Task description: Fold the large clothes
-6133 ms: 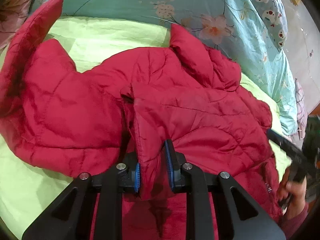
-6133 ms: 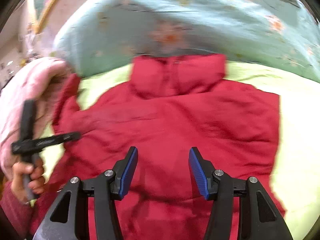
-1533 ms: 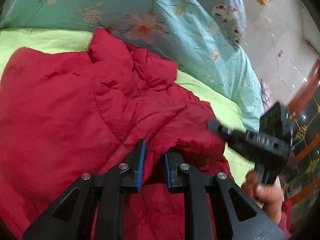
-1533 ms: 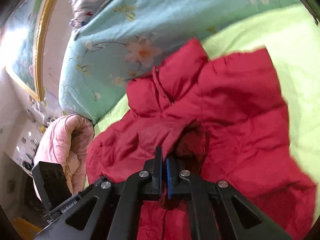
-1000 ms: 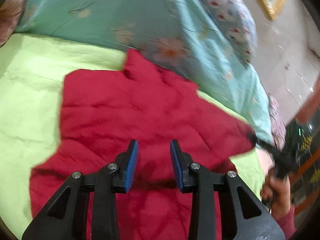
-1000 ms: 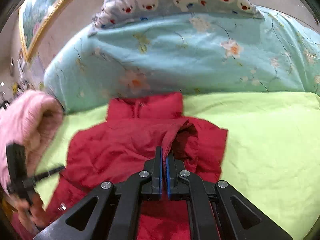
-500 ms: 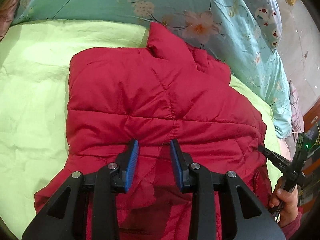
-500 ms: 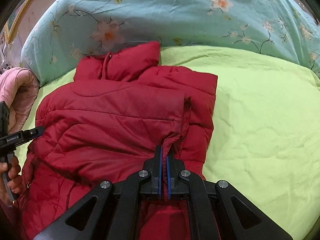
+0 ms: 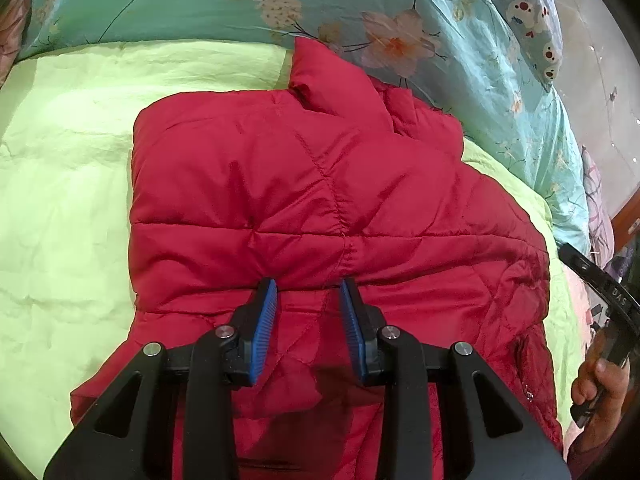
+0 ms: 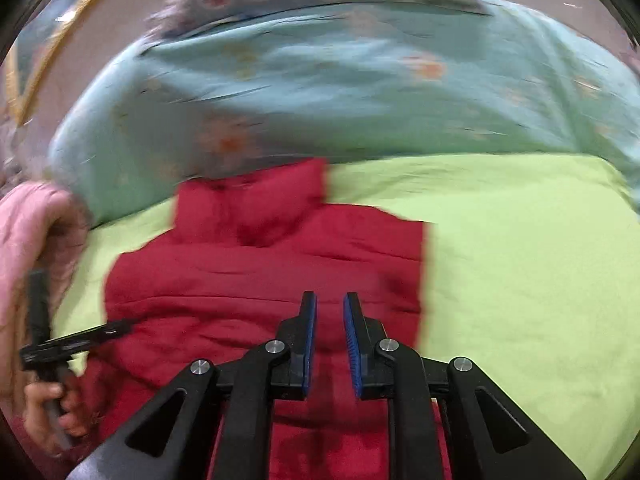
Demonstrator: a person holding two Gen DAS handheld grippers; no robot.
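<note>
Jacket [image 9: 320,184] edges inside green sheet [image 9: 60,184]

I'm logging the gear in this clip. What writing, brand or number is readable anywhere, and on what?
"DAS", pale letters on the black right gripper seen at the edge of the left wrist view; any further letters are cut off.
Nothing readable on the red jacket, and the right wrist view is blurred.

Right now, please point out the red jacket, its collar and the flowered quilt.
red jacket [image 9: 304,184]: left wrist view, on the folded quilted body.
collar [image 9: 336,80]: left wrist view, on the upright flap at the top.
flowered quilt [image 9: 224,4]: left wrist view, on the teal fabric behind the jacket.
</note>
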